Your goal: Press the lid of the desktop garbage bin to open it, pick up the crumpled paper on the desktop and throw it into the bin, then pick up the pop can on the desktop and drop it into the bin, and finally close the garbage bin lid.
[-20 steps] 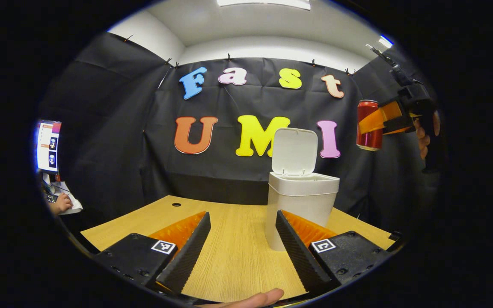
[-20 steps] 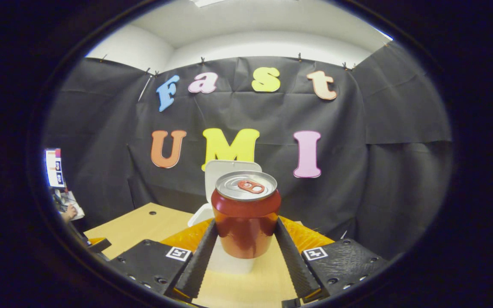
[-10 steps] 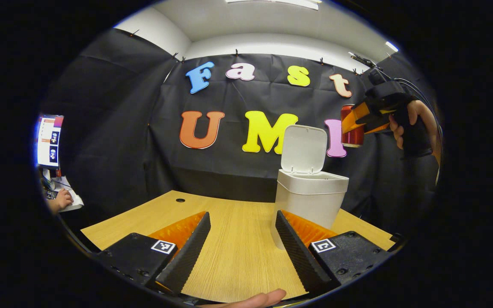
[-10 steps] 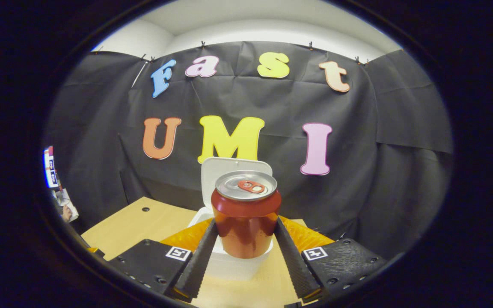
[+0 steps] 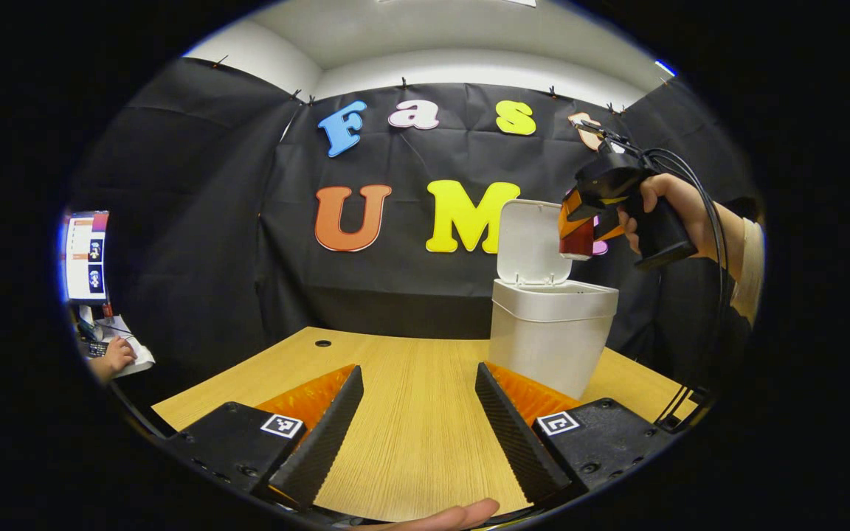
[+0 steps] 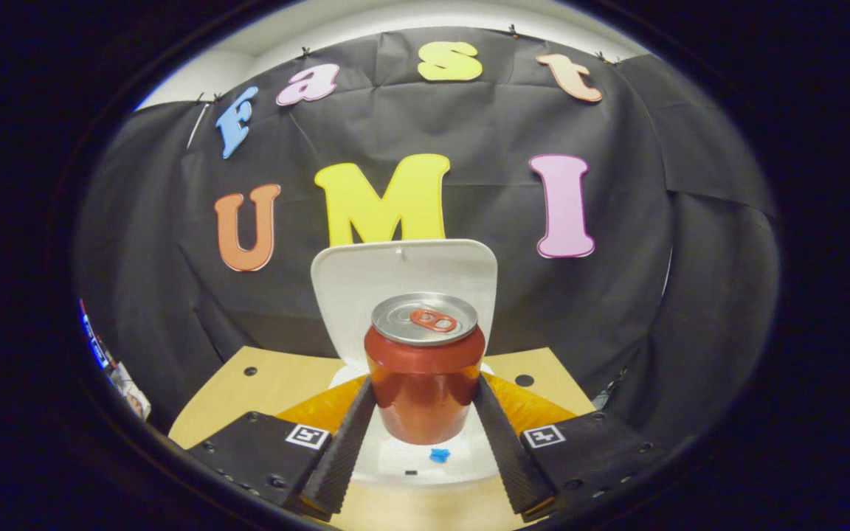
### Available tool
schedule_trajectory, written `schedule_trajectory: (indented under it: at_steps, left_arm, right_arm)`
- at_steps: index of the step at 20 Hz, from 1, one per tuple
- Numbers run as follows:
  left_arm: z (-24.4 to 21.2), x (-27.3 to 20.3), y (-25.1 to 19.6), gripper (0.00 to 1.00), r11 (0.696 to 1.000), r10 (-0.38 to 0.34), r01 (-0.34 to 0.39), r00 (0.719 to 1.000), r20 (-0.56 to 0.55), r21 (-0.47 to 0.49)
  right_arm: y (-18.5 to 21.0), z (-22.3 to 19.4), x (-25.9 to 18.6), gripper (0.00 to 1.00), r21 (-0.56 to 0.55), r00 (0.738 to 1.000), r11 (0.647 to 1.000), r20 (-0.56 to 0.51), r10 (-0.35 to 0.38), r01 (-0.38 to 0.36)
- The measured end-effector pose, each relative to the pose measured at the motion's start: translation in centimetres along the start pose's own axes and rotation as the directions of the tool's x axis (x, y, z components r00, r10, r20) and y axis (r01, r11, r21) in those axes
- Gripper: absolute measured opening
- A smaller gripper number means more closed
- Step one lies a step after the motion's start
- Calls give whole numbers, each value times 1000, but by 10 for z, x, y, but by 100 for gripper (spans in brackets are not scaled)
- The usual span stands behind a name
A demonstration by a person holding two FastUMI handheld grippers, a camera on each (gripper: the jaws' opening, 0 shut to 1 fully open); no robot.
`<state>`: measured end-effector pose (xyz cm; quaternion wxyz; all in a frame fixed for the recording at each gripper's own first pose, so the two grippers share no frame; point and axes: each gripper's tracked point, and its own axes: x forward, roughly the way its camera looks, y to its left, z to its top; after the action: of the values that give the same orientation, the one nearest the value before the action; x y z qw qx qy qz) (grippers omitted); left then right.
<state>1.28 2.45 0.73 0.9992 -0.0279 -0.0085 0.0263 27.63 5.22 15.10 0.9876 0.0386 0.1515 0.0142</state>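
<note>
The right gripper (image 6: 422,428) has the pop can (image 6: 423,369) pinched upright between its two fingers (image 6: 340,450), one pressing on each side. It hangs in the air over the open mouth of the white garbage bin (image 5: 552,339), whose lid (image 6: 403,284) stands raised just behind the can. From the left gripper view, the can (image 5: 577,234) sits above the bin's right rim, in front of the lid (image 5: 533,242), with a hand (image 5: 672,210) gripping the handle of that gripper farther right.

The left gripper (image 5: 419,428) is low over the wooden desk (image 5: 410,413), its fingers (image 5: 325,435) spread wide with nothing between them, the bin standing beyond the right finger on the far right part of the desk. A fingertip (image 5: 440,514) shows at the near edge.

Far left, someone's hand (image 5: 111,355) rests beside a monitor (image 5: 85,254).
</note>
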Motion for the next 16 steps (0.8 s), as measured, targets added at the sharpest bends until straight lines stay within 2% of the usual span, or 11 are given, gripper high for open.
schedule_trajectory:
  at_steps: [7,10,16]
  left_arm:
    - [-3,6,12,99,999,14,-14,1000,-18,-29]
    - [-2,5,17,99,999,24,-25,1000,-20,-35]
    - [-4,7,18,99,999,19,-20,999,-26,-27]
  right_arm:
    - [-13,-10,16,80,21,999,999,-24,-25,25]
    - [-5,-14,18,80,8,999,1000,-35,-13,13]
    - [6,-20,20,81,-9,999,999,-26,-43,43]
